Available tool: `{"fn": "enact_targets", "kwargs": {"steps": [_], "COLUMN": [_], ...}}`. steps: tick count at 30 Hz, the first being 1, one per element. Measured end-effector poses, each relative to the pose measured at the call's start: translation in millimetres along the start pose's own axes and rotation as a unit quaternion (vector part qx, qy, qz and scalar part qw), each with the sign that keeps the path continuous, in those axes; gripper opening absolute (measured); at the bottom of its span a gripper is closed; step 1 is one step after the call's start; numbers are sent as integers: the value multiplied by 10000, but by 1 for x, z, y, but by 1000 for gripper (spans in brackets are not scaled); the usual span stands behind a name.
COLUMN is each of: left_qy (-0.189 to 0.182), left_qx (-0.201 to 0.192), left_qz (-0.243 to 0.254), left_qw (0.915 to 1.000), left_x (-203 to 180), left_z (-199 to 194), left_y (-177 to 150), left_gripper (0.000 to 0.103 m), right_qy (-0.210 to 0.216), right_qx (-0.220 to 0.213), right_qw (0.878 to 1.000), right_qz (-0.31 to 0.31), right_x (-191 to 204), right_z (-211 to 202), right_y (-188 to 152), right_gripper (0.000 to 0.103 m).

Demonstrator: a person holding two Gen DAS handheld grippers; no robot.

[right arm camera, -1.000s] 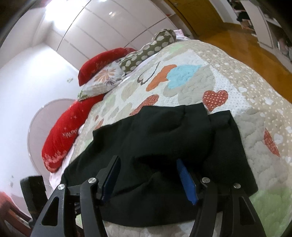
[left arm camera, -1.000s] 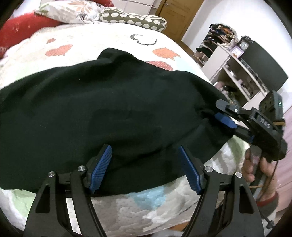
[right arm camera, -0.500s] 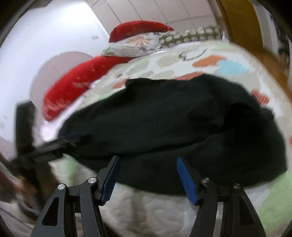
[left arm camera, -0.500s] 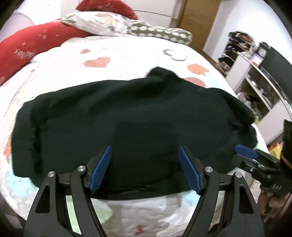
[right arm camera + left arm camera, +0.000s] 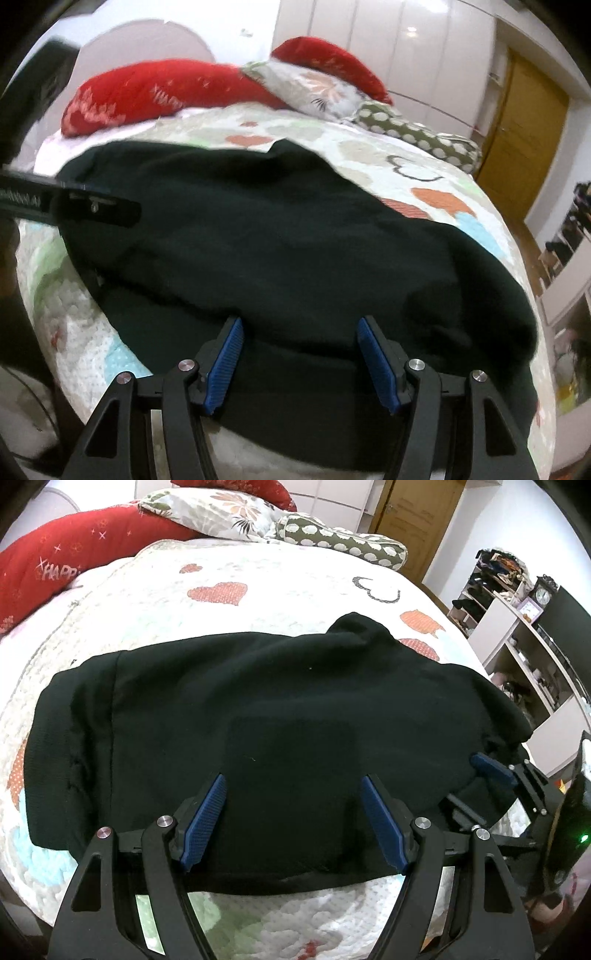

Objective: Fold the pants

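- Since a second earlier, the right gripper (image 5: 299,360) had rolled upright and slid toward the near edge of the black pants (image 5: 258,720).
- Both grippers' fingers stood spread, pinching nothing; the left gripper (image 5: 293,819) hung above the fabric.
- Pants lay folded on the quilted bed (image 5: 258,576).

Black pants (image 5: 280,716), heart-patterned white quilt (image 5: 258,568), red pillow (image 5: 74,557), blue-padded claws (image 5: 293,823)
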State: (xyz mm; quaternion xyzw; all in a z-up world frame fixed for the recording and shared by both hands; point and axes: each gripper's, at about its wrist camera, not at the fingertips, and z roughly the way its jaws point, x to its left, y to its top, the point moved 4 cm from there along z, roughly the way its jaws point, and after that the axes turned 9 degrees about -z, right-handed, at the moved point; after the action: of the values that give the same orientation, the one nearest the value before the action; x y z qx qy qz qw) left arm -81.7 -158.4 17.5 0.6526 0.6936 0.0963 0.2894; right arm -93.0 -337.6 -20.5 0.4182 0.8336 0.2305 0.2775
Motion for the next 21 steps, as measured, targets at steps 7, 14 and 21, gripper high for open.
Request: {"fn": "enact_targets", "kwargs": {"steps": [7, 14, 21], "left_qy": [-46, -39, -142], "left_qx": [-5, 59, -54], "left_qz": [-192, -165, -350], "left_qw": [9998, 9998, 9993], "left_x": [12, 10, 17], "left_z": [1, 2, -12], "left_y": [8, 7, 9], "left_gripper": [76, 76, 76], "right_qy": [90, 772, 1442], "right_qx": [18, -395, -640], "right_qw": [9989, 9953, 9832], "right_qz": [-451, 423, 921], "right_x": [2, -5, -7], "right_z": [5, 24, -5], "right_y": [5, 23, 29], "right_gripper": [65, 17, 5]}}
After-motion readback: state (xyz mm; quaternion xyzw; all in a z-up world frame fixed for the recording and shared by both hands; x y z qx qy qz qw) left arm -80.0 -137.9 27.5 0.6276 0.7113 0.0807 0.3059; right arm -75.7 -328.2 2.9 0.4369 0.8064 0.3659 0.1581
